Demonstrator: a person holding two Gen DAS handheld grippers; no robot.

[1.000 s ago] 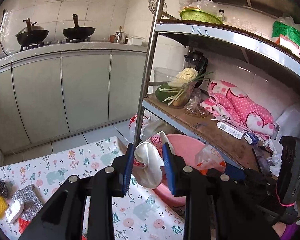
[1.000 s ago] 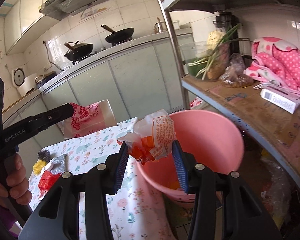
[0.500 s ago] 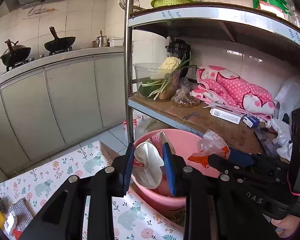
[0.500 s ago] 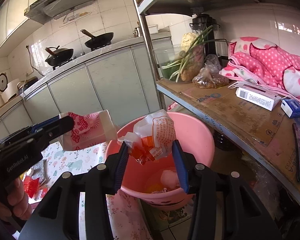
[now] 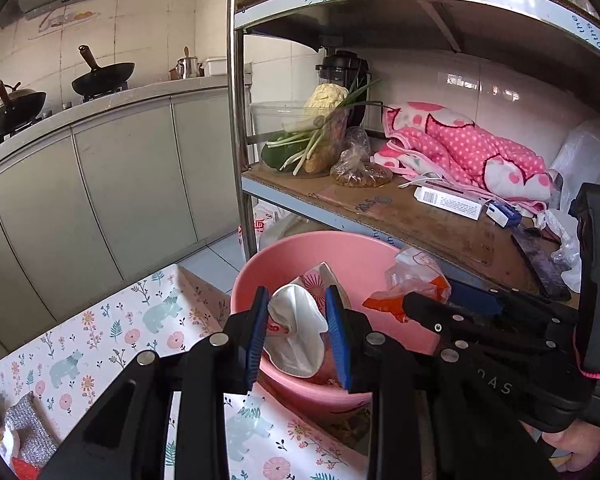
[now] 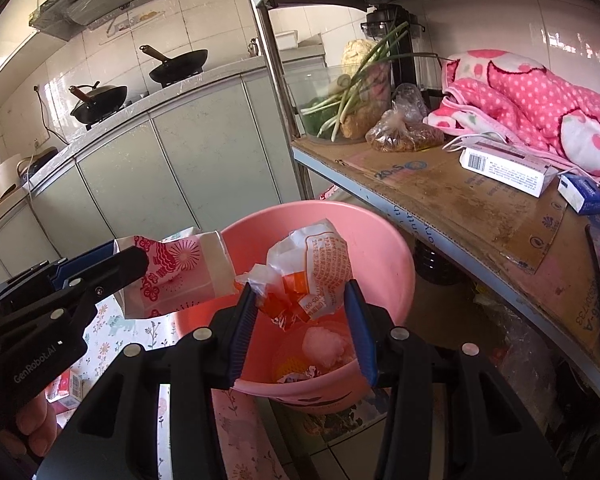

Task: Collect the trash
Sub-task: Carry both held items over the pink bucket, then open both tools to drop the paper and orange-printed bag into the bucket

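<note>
My left gripper (image 5: 298,334) is shut on a white paper packet with red flower print (image 5: 296,330), held over the near rim of the pink bucket (image 5: 340,252). The packet also shows in the right wrist view (image 6: 176,276). My right gripper (image 6: 300,316) is shut on a crumpled white and orange plastic wrapper (image 6: 312,272), held above the open pink bucket (image 6: 384,248). Some trash (image 6: 324,346) lies at the bucket's bottom. The right gripper and wrapper (image 5: 414,280) show at the right in the left wrist view.
A metal shelf rack (image 5: 380,208) stands right behind the bucket, with vegetables (image 5: 320,136), a pink blanket (image 5: 460,148) and boxes (image 5: 448,200). Its post (image 5: 238,120) rises by the bucket. The floral table (image 5: 112,332) is at the left, with scourers (image 5: 24,432).
Both grippers have moved forward from the table to above the pink bucket, each still holding its piece of trash. The bucket's inside has come into view.
</note>
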